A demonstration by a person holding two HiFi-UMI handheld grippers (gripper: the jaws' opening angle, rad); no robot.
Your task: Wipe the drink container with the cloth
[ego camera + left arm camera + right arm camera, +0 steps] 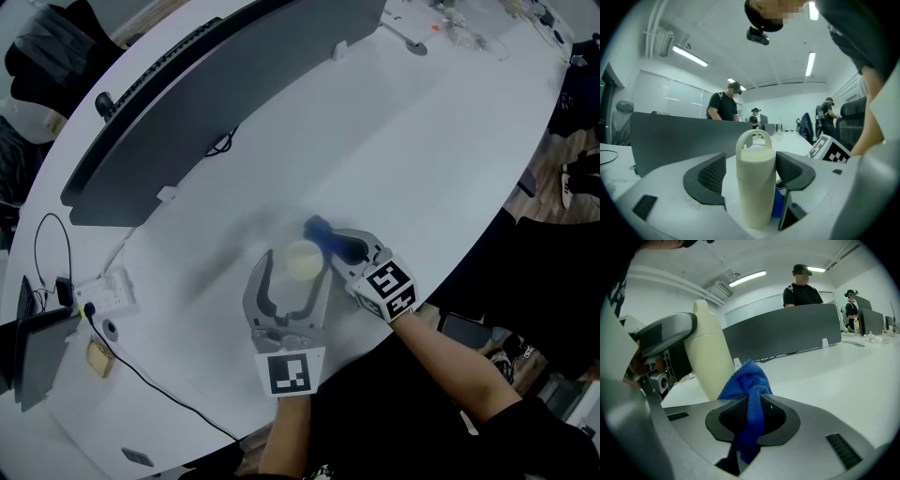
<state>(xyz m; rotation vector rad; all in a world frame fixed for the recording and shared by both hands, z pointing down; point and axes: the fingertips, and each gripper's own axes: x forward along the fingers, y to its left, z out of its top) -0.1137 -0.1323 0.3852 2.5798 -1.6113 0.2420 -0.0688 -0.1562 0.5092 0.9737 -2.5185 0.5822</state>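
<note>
No text, brand or number is readable; the square markers (289, 372) show only patterns.

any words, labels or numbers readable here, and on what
No readable text anywhere.
Cream drink container: plain, no label shows.
Blue cloth: no tag visible.
Marker cubes: black-and-white square patterns only, no letters.
Clutter at far end of table: too small to read.
</note>
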